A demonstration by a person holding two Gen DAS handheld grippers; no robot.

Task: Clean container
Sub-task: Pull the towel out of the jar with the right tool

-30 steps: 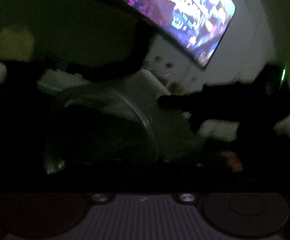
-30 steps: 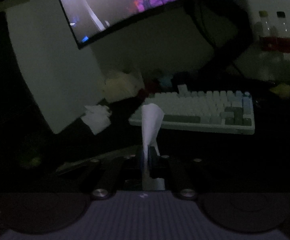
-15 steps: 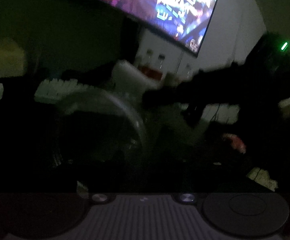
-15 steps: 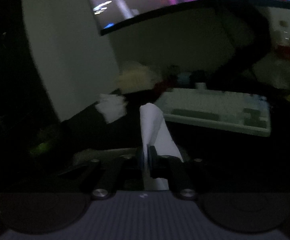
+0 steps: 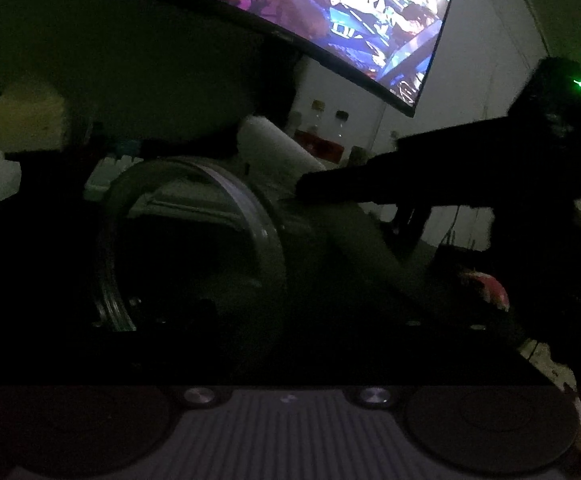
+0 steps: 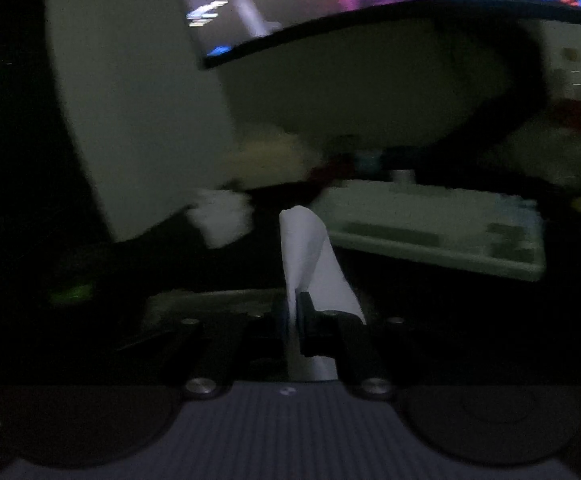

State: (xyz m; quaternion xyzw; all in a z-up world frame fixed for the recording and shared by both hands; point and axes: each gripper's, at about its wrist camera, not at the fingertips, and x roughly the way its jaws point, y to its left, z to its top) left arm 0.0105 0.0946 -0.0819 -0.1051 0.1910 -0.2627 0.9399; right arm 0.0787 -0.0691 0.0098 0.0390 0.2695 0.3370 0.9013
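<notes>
In the dark left wrist view a clear round container [image 5: 194, 240] fills the middle, its ringed rim tilted toward the left. My left gripper [image 5: 266, 316] is shut on it, though its fingers are nearly lost in shadow. My right gripper [image 5: 310, 192] reaches in from the right as a black shape, its tip just above the container's upper side. It is shut on a rolled white tissue [image 5: 278, 148] that sticks up past the rim. In the right wrist view the same tissue [image 6: 306, 248] stands pinched in the right gripper [image 6: 292, 312].
A lit curved monitor [image 5: 330, 20] hangs above the desk. A pale keyboard [image 6: 430, 232] lies ahead on the right, with a crumpled white tissue [image 6: 222, 216] to its left. Bottles of red liquid [image 5: 322, 140] stand by the wall. A yellowish lump [image 5: 22, 120] sits far left.
Both cameras have swung, so the monitor and keyboard shifted in view. The container stays fixed in my left gripper and the tissue stays pinched; the right gripper's tip hovers by the container's top.
</notes>
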